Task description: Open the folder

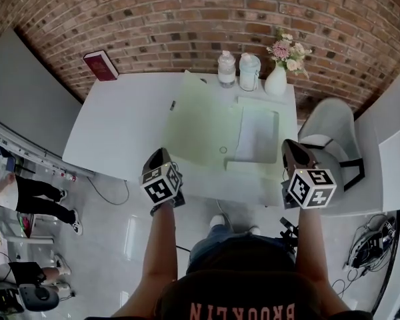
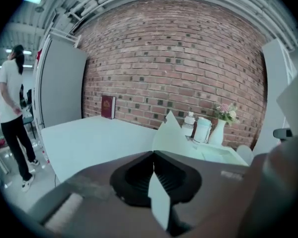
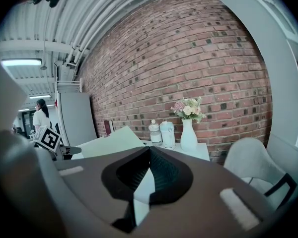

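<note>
Head view: a pale green folder is lying open on the white bench, occupying the middle and right of its surface. The left leaf is standing raised at a slant, with one corner pointing toward the brick wall. The right half is lying flat and carrying a white sheet. Two bottles and a white vase of flowers are standing just behind the folder, along the far edge. A red book is leaning against the wall at the far left corner, and a grey chair is standing beside the bench's right end. The left gripper is hovering at the near edge of the bench, close to the folder's near left corner. The right gripper is hovering at the near right corner of the bench, just beside the folder's flat half. Left gripper view: the jaws are pressing together along a single seam and are pinching nothing. The raised leaf is rising as a pale peak beyond them, with the bottles and vase to its right, and a person is standing at the far left beyond the bench. Right gripper view: the jaws are likewise meeting at their tips, with nothing clamped between them, and the slanted leaf is showing ahead to the left.
</note>
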`<state>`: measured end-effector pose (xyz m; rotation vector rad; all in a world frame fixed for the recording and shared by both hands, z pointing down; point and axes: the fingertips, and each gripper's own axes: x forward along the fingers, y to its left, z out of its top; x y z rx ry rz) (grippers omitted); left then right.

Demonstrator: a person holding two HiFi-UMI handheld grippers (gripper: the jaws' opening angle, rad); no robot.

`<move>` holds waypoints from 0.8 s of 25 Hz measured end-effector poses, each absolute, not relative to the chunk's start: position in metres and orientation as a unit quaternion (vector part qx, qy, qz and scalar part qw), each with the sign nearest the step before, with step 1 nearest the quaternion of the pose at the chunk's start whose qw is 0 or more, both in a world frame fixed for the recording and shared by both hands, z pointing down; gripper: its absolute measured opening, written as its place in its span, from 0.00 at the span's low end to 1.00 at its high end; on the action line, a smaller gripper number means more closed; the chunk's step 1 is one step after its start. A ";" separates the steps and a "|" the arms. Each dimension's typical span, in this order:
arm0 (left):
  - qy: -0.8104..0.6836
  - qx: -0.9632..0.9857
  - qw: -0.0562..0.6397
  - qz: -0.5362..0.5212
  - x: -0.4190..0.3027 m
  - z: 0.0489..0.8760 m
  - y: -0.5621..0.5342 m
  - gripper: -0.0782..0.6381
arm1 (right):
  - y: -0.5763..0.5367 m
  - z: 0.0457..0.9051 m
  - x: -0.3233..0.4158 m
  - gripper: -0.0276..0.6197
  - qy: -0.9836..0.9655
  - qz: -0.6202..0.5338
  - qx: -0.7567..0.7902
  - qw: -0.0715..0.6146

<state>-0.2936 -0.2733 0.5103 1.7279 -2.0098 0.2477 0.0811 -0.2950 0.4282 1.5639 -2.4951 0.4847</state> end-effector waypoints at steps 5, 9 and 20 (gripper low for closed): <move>-0.739 0.602 0.295 0.061 -0.318 0.541 -0.275 0.12 | -0.300 0.434 0.069 0.05 -0.835 0.157 0.519 0.095; -0.740 0.582 0.335 0.046 -0.335 0.560 -0.275 0.12 | -0.306 0.439 0.059 0.05 -0.836 0.156 0.514 0.109; -0.724 0.537 0.430 0.040 -0.358 0.626 -0.275 0.13 | -0.317 0.455 0.030 0.05 -0.834 0.160 0.507 0.148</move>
